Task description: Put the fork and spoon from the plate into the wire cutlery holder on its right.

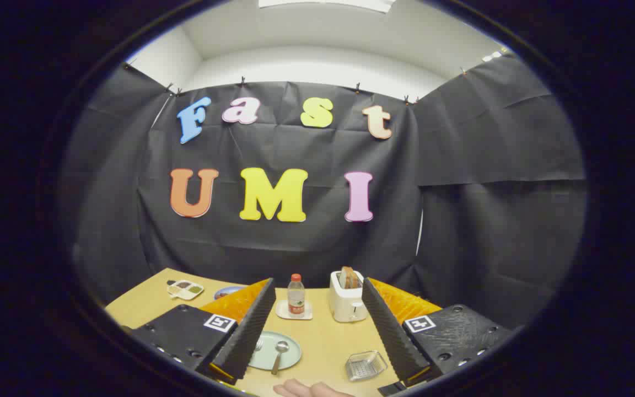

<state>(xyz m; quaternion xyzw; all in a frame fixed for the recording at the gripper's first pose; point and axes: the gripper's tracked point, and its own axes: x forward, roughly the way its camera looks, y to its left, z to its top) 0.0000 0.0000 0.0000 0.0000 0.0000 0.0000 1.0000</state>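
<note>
Step in hand: you are at the approach. Your tongs (317,342) hang high above the counter (323,336), fingers spread wide and holding nothing; neither utensil looks lifted yet.
Landmark: the pale green plate (290,355), taken as the reference for every place below.
Spoon (279,355): lies on the plate, bowl toward the far side, handle toward you.
Fork (258,345): lies on the plate beside the spoon, partly hidden behind one of your fingers (246,331).
Wire cutlery holder (366,365): stands on the counter to the right of the plate, well apart from it, apparently empty.
Doing it well: bring the tongs down over the plate and take one handle at a time, probably near its middle. A thin metal handle lying flat on a plate is likely to slide, so close slowly. Carry it level to the holder and release only once it is over the basket.
Bottle (296,295): beyond the plate, standing on a small white coaster (284,314).
Toaster (346,302): beyond the plate and to its right, bread standing in the slot.
Far left of the plate: a divided dish (185,289) and a blue dish (228,291).
Hand (309,389): nearer to you than the plate, at the counter's edge.
Count: one plate, one spoon, one fork, one holder, one bottle, one toaster, two further dishes.
</note>
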